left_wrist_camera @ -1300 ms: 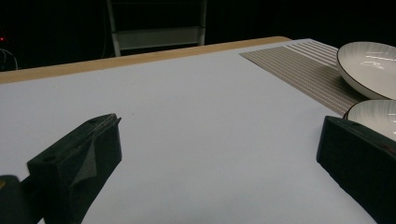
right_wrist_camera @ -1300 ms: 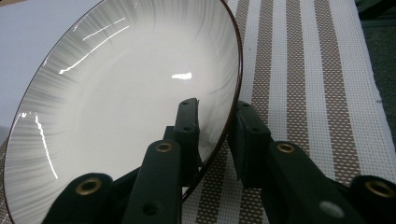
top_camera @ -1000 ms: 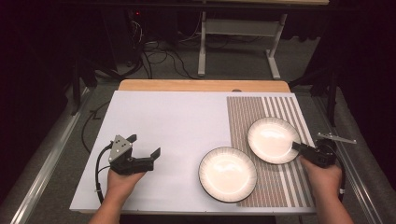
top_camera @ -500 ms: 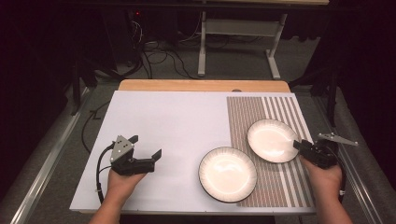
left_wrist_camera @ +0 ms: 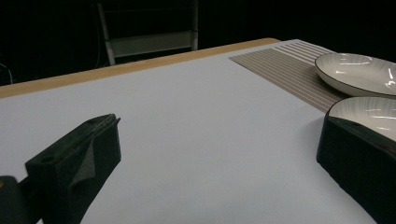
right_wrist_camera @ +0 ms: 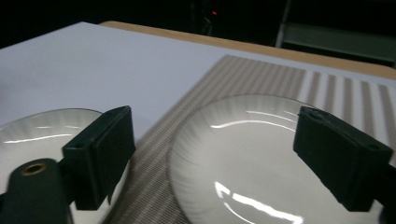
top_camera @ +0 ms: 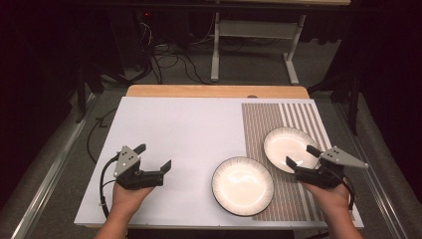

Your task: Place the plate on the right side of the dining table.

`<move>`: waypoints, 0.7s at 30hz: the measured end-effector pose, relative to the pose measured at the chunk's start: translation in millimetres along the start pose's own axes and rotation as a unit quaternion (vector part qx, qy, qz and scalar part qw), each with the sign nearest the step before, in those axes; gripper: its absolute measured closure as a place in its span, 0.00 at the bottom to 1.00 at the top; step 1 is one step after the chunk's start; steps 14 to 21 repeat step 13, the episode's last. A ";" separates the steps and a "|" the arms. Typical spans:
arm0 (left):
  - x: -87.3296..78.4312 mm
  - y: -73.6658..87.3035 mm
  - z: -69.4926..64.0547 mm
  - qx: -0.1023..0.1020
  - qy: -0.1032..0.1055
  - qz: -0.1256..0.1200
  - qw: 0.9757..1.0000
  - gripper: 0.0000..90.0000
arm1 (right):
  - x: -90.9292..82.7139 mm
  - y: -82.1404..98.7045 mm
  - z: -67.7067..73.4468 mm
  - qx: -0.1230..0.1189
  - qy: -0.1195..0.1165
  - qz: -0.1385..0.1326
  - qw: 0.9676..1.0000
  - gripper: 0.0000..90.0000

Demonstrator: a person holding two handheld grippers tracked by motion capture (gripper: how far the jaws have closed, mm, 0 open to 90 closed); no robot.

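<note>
— Dark room behind, cables on the floor, and a white table (top_camera: 164,134) with a striped mat (top_camera: 293,124) covering its right end. Where do the plates sit?

— Far plate (top_camera: 286,145) lies wholly on the mat, near the right edge. Near plate (top_camera: 242,185) sits closer to the front edge, straddling the mat's left border, half on white. They lie just beside each other, rims apart.

— And the right gripper (top_camera: 302,156)?

— Released. Its jaws have just been opening, and they stand wide with nothing clamped; in the right gripper view the far plate (right_wrist_camera: 243,154) lies below and between them, untouched by the pads.

— So the far plate looks just set down?

— That's my reading: the letting-go step. Next I'd expect the hand to clear the rim without nudging it.

— Left gripper (top_camera: 153,156)?

— Jaws spread, empty, resting toward the front left of the table, well apart from both plates.
</note>
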State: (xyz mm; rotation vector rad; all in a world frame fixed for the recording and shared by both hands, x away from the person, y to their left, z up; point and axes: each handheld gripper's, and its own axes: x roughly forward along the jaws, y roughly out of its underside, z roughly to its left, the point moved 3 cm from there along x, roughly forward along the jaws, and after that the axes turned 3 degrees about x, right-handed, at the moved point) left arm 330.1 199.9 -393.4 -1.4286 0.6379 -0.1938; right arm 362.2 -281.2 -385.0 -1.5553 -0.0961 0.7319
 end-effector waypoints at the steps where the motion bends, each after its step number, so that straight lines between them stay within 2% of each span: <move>1: -0.3 -0.1 -0.4 0.002 0.001 0.000 1.000 0.00 | 0.1 -1.2 8.2 -0.006 -0.010 -0.004 1.000 0.10; 3: -1.7 -2.3 -2.0 0.005 0.000 -0.005 1.000 0.00 | 0.7 -3.5 23.5 -0.011 -0.034 -0.005 0.999 0.03; 4: -1.7 -2.3 -2.0 0.005 0.000 -0.005 1.000 0.00 | 0.7 -3.5 23.5 -0.011 -0.034 -0.005 0.999 0.03; 5: -2.6 -2.9 -2.5 0.005 0.000 -0.006 1.000 0.00 | 1.0 -4.3 35.9 -0.019 -0.049 -0.007 0.999 0.00; 6: -3.3 -3.4 -3.3 0.005 0.000 -0.007 1.000 0.00 | 1.0 -4.3 35.9 -0.019 -0.049 -0.007 0.999 0.00; 9: -4.6 -4.5 -6.6 0.012 -0.002 -0.009 1.000 0.00 | -0.9 -5.4 48.3 -0.024 -0.058 -0.017 0.998 0.00; 13: -4.9 -5.5 -10.2 0.016 0.003 -0.009 1.000 0.00 | -2.3 -5.1 53.3 -0.035 -0.061 -0.019 0.997 0.00; 21: -4.9 -5.5 -10.2 0.016 0.003 -0.009 1.000 0.00 | -2.3 -5.1 53.3 -0.035 -0.061 -0.019 0.997 0.00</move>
